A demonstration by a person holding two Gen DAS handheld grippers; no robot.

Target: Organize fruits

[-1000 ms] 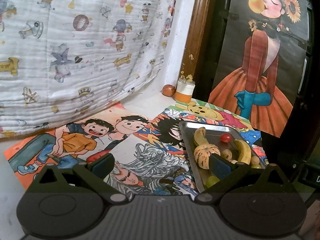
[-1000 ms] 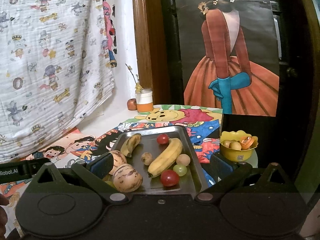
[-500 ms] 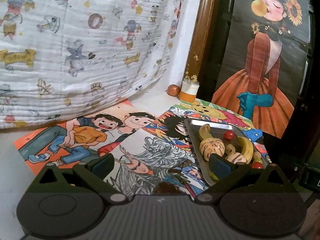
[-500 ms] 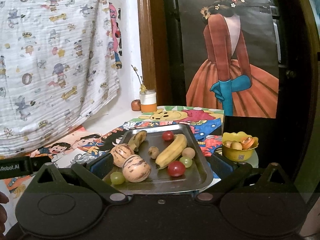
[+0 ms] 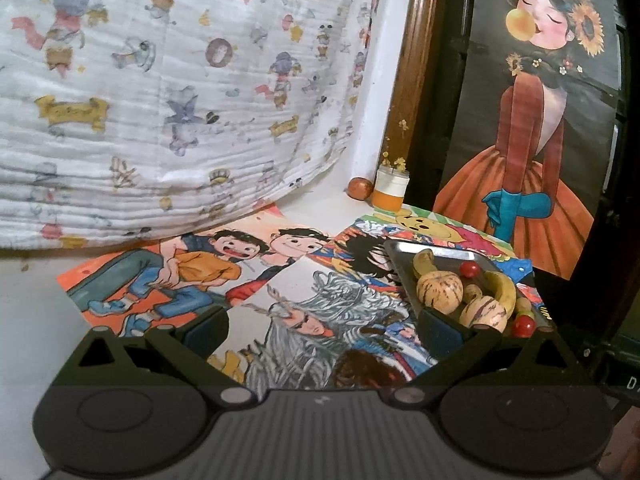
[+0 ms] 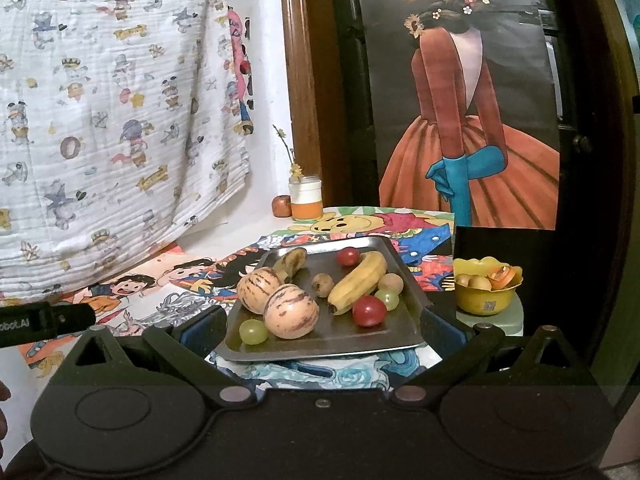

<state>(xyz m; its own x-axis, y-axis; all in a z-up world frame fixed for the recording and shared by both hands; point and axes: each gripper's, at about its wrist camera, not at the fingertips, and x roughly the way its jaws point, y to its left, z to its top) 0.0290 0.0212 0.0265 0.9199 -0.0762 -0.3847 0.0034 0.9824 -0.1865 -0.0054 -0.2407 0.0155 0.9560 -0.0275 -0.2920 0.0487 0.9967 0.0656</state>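
A metal tray [image 6: 396,342] lies on the poster-covered table and holds two striped melons [image 6: 292,311], two bananas [image 6: 360,280], red tomatoes [image 6: 369,310], green grapes [image 6: 253,331] and small brown fruits. My right gripper [image 6: 322,326] hovers open just in front of the tray's near edge, empty. In the left wrist view the same tray [image 5: 440,254] sits to the right. My left gripper [image 5: 320,330] is open and empty over the posters, left of the tray.
A yellow bowl [image 6: 484,294] with small fruits stands on a stand right of the table. A jar [image 6: 306,198] and a small apple [image 6: 281,205] sit at the back by the wall. A printed cloth [image 5: 160,100] hangs on the left; a wooden door frame [image 6: 304,80] rises behind.
Both grippers have pulled back and risen a little. The tray now looks farther off in both views, and more of its near edge shows. Both stayed open.
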